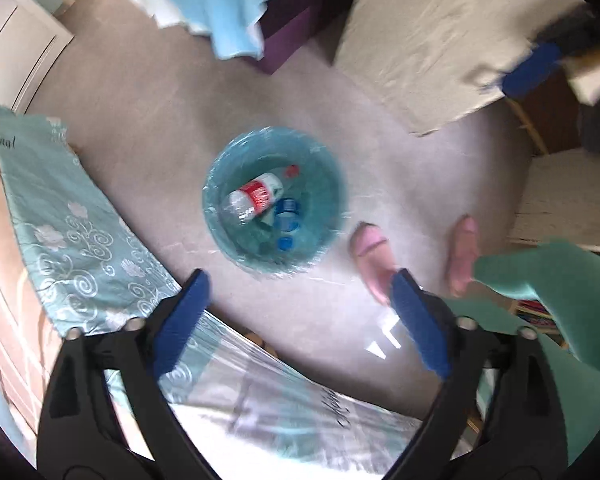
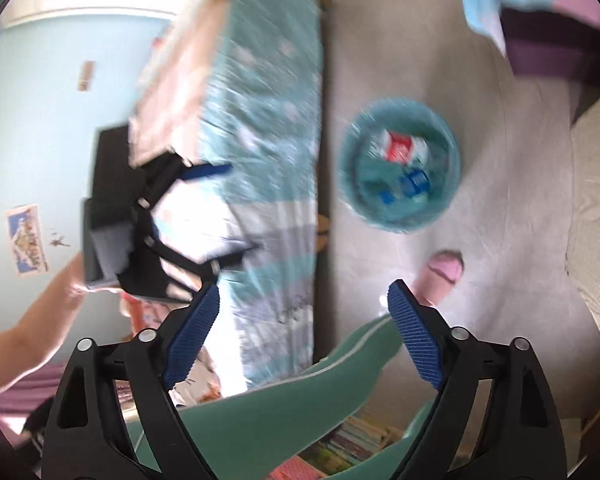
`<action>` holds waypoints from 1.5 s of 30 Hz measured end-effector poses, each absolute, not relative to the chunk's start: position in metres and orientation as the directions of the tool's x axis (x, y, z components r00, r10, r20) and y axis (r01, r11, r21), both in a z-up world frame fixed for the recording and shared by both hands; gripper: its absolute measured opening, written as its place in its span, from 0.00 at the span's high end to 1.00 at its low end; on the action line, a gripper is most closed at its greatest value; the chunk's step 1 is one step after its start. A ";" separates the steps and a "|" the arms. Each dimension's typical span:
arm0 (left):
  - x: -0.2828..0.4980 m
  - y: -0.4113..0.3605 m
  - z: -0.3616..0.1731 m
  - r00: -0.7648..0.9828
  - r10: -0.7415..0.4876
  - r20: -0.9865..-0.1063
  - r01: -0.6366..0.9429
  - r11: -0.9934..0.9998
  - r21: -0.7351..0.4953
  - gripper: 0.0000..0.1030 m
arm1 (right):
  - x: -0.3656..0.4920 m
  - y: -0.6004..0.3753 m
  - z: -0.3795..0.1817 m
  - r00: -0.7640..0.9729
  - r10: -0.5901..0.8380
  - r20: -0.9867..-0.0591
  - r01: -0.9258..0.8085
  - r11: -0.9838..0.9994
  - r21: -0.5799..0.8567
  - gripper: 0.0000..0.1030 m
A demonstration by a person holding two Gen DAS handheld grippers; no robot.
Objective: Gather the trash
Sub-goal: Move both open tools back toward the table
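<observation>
Both hand-held grippers, left [image 1: 298, 322] and right [image 2: 304, 334], have their fingers apart and hold nothing. The bin [image 1: 274, 200] stands on the floor [image 1: 140, 120], ahead and below, already containing bottles [image 1: 256, 196]; neither is clearly nearer.

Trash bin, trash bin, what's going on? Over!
Left gripper open, empty. Right gripper open, empty. Round teal lined trash bin on floor, holding red-label clear plastic bottle and blue-label bottle. Nothing blocking bin.
</observation>
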State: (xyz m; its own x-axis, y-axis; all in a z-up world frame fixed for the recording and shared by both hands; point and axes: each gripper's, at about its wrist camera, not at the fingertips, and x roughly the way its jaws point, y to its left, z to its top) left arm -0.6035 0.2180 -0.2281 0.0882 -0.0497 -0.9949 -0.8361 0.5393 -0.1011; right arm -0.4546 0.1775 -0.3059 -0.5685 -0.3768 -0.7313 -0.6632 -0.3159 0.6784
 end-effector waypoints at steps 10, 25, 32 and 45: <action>-0.506 0.213 -0.066 0.204 0.064 -0.977 -0.687 0.720 -0.096 0.07 | -0.326 0.124 -0.106 -0.668 0.045 -0.743 -0.701 -0.374 0.608 0.14; -0.238 0.189 0.035 0.395 0.143 -0.907 -0.266 0.963 0.037 0.07 | -0.049 -0.024 -0.022 -0.394 0.408 -0.824 -0.906 -0.021 0.423 0.14; -0.120 0.164 0.044 0.421 0.136 -0.897 -0.085 0.990 0.111 0.07 | 0.052 -0.076 -0.013 -0.287 0.463 -0.839 -0.919 0.112 0.377 0.14; 0.011 0.190 0.028 0.412 0.111 -0.904 0.187 0.961 0.203 0.07 | 0.161 -0.061 -0.010 -0.015 0.484 -0.875 -0.998 0.053 0.046 0.14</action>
